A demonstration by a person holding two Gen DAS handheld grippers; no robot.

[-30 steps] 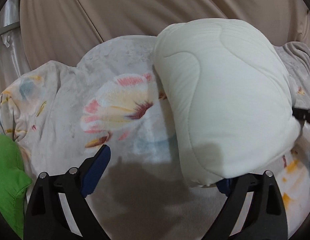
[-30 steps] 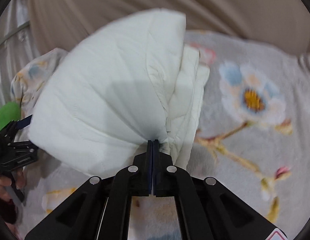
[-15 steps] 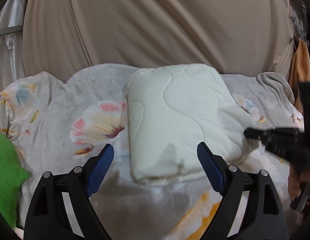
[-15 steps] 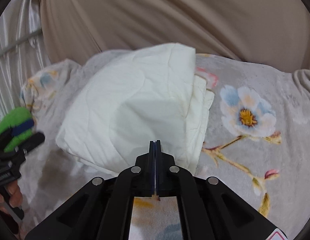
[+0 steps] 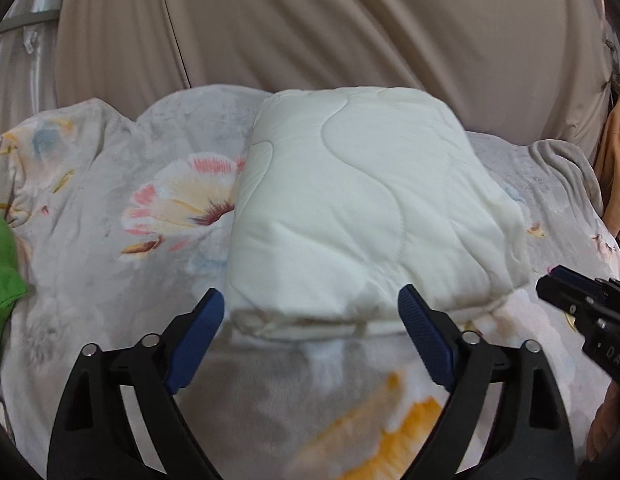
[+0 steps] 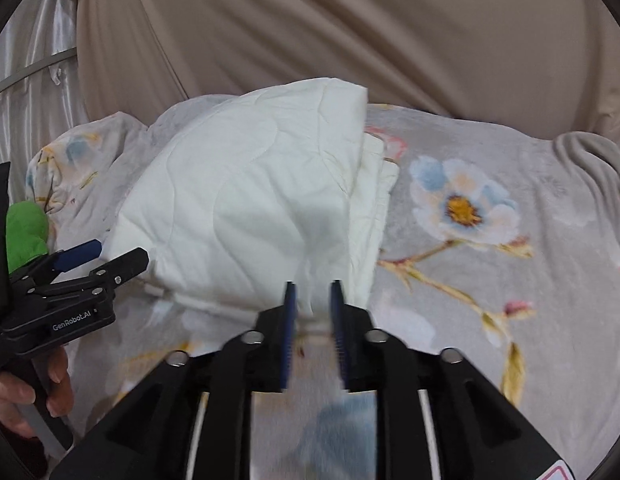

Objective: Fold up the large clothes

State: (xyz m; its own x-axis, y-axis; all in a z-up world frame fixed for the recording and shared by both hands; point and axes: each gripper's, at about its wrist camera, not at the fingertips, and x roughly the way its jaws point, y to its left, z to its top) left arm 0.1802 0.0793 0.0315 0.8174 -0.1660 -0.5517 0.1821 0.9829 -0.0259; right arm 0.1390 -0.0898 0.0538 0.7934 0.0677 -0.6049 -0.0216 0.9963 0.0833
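Since a second ago, the quilt (image 5: 358, 208) has been lowered, folded, onto the bed (image 5: 110, 264) near its far edge. Right gripper (image 6: 313, 312) jaws are opening, corner released; left gripper (image 5: 310, 336) is spread, empty. Folding is judged nearly done.
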